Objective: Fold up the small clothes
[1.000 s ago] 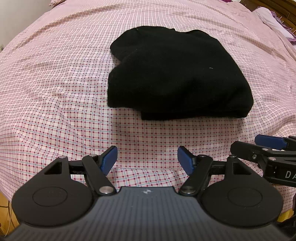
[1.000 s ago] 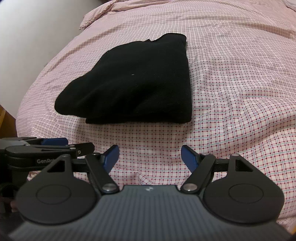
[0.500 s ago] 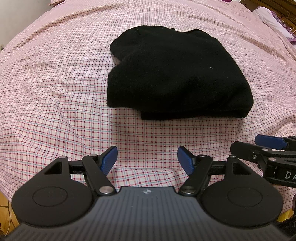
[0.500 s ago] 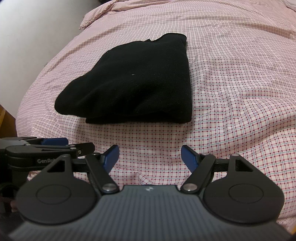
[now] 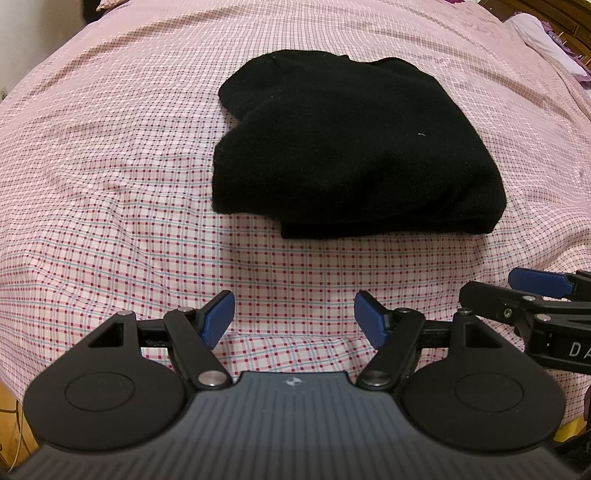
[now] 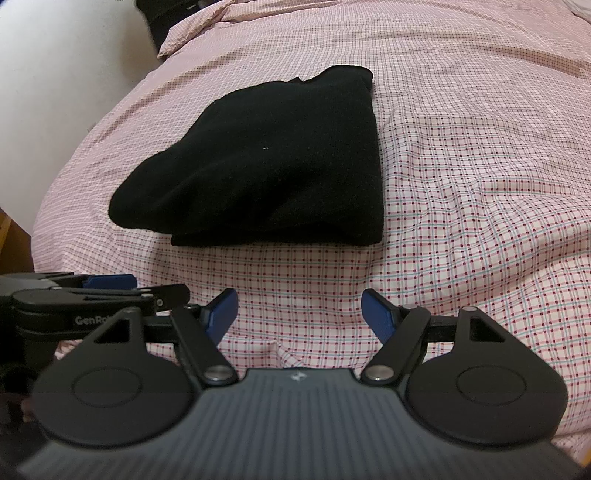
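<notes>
A black garment [image 5: 351,147] lies folded in a thick bundle on the pink checked bed sheet [image 5: 110,184]; it also shows in the right wrist view [image 6: 266,166]. My left gripper [image 5: 293,319] is open and empty, over the sheet short of the garment's near edge. My right gripper [image 6: 299,315] is open and empty, also short of the near edge. Each gripper shows at the side of the other's view: the right one in the left wrist view [image 5: 535,291], the left one in the right wrist view [image 6: 107,288].
The bed's near edge drops off just below both grippers. A white wall [image 6: 55,92] runs along the bed's left side. A pale pillow [image 5: 543,40] and a wooden headboard [image 5: 554,18] are at the far right.
</notes>
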The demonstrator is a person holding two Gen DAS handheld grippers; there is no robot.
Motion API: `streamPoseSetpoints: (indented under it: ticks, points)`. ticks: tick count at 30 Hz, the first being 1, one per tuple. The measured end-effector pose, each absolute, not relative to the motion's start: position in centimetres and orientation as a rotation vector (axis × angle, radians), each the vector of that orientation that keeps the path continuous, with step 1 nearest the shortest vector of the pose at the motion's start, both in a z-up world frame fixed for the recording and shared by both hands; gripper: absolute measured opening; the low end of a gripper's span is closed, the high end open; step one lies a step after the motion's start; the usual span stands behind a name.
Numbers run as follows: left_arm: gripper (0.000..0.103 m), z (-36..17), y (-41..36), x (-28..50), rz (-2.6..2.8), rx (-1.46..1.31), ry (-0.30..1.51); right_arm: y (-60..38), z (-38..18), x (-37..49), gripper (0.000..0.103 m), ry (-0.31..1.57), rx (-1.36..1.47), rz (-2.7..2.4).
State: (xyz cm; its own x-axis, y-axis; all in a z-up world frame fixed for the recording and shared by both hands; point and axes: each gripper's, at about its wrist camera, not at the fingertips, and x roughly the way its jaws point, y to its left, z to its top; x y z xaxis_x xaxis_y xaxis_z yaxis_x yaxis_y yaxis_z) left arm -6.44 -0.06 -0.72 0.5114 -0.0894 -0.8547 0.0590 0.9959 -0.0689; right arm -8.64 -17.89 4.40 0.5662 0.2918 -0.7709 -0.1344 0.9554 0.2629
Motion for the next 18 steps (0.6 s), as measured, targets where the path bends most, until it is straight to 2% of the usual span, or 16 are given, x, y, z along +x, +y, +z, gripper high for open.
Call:
streamPoseSetpoints:
  ticks: [18]
  points:
    - [0.076,-0.88,-0.44,-6.67,-0.086,-0.029,1.039,-17.85,4.41,-8.65,0.075,0.938,0.183,0.252]
